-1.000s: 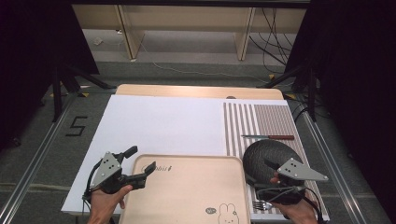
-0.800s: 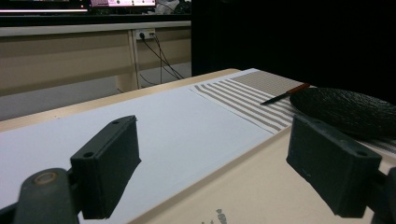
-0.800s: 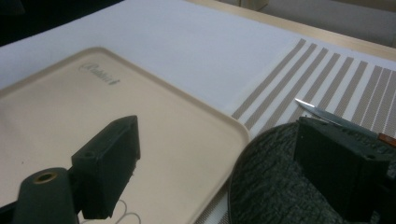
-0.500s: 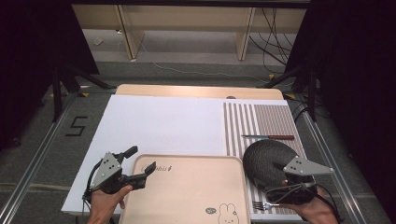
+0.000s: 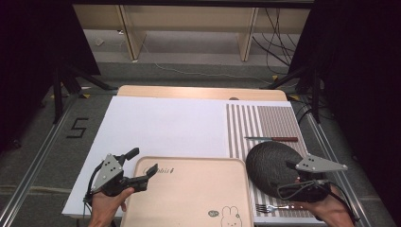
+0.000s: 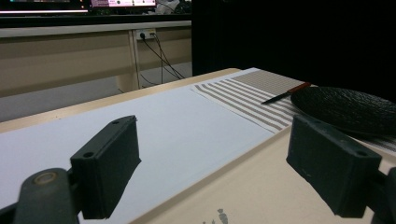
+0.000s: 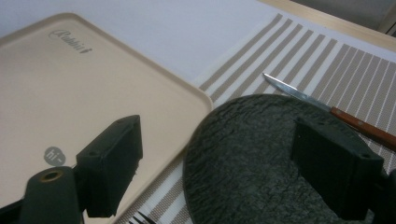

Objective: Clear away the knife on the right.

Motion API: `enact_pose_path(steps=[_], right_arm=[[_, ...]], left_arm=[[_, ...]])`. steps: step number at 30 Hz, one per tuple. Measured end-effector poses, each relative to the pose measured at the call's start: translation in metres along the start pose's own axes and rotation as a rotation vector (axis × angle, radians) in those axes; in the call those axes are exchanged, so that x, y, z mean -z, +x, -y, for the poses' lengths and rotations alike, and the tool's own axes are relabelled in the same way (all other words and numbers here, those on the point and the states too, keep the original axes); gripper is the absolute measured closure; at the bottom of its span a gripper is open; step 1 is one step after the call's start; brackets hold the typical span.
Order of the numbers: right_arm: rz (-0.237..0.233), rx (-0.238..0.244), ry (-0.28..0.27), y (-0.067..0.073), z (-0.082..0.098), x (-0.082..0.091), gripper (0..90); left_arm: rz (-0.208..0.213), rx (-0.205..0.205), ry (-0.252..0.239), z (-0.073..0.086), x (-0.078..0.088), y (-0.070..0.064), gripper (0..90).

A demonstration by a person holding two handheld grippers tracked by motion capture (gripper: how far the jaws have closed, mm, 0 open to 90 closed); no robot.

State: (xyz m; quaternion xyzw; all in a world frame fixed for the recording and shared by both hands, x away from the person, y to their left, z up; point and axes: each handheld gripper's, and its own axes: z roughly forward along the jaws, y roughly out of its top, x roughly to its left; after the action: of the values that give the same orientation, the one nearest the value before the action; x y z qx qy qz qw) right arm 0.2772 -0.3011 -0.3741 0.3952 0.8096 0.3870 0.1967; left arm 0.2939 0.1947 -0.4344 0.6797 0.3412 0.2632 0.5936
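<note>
A beige tray [image 5: 189, 194] with a rabbit print lies at the table's near edge. My left gripper [image 5: 142, 161] stands open at the tray's far left corner, nothing between its jaws. In the left gripper view [image 6: 219, 170] the jaws straddle the tray's edge [image 6: 280, 186]. A dark textured plate [image 5: 269, 163] sits on the striped placemat [image 5: 265, 123] to the right of the tray. My right gripper [image 5: 283, 178] hovers open over the plate's near right side. The right gripper view [image 7: 224, 163] looks across the plate [image 7: 252, 154] and the tray's corner [image 7: 93, 93].
A red-handled knife [image 5: 272, 139] lies on the placemat just beyond the plate. A fork [image 5: 272, 207] rests at the near edge, between tray and right hand. A wide white sheet [image 5: 165, 123] covers the table's left and middle. Dark stands and cables surround the table.
My right gripper has shifted a little to the right and turned over the plate's near side. The left gripper, tray and plate have stayed put.
</note>
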Motion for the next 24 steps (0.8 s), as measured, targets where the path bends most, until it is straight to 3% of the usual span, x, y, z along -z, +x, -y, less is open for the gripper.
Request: enact_pose_path(steps=[11, 16, 19, 22, 24], right_arm=[[0.032, 0.006, 0.055, -0.025, -0.005, -0.007, 18.8], [0.027, 0.022, 0.084, -0.033, -0.01, -0.013, 19.2], [0.02, 0.037, 0.117, -0.045, -0.014, -0.021, 19.4], [0.027, 0.036, 0.129, -0.055, -0.017, -0.025, 19.8], [0.03, 0.007, 0.155, -0.057, -0.019, -0.025, 20.1]], left_arm=[[-0.003, -0.007, 0.008, 0.001, 0.0, 0.0, 16.0], [-0.003, -0.007, 0.008, 0.001, -0.001, 0.0, 16.0], [-0.004, -0.008, 0.007, 0.001, -0.001, 0.0, 16.0], [-0.005, -0.011, 0.01, 0.001, 0.0, 0.0, 16.0], [-0.004, -0.009, 0.011, 0.001, 0.0, 0.0, 16.0]])
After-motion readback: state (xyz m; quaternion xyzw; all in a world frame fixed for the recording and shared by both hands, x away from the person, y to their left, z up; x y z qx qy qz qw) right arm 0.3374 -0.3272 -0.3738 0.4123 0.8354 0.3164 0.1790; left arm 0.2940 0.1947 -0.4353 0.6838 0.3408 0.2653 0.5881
